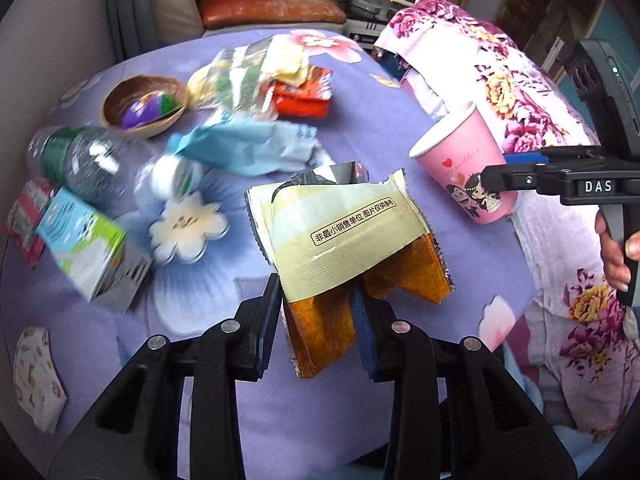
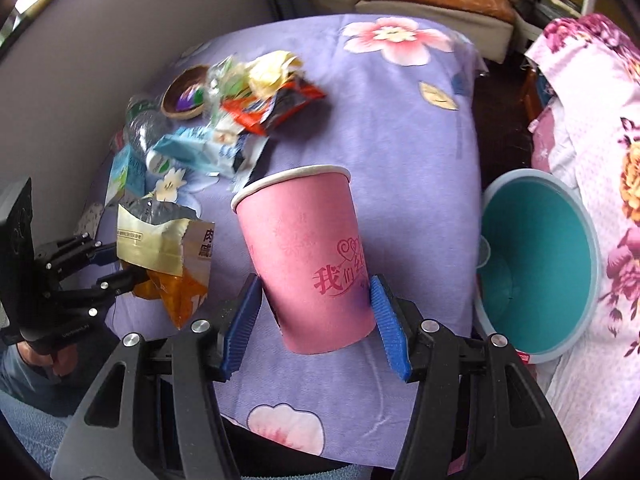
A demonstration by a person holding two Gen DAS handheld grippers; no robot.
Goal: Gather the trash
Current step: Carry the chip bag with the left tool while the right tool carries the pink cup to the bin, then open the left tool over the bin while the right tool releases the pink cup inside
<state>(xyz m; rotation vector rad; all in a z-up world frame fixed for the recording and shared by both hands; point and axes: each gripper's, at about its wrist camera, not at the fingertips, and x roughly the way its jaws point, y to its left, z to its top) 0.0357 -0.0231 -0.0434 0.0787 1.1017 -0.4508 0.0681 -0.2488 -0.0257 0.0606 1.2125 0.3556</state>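
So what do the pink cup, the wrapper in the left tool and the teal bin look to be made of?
Pink cup: probably paper, matte, with a rolled white rim and printed art. Wrapper: likely foil-lined plastic film, glossy, with crimped serrated edges and a silvery inside at the torn top. Bin: seems moulded plastic, smooth with a soft sheen and an even rim.

The left gripper points steeply down, its jaws pinched on a snack wrapper. The right gripper also tilts down, its blue pads pressed against both sides of a pink paper cup, lifted off the surface
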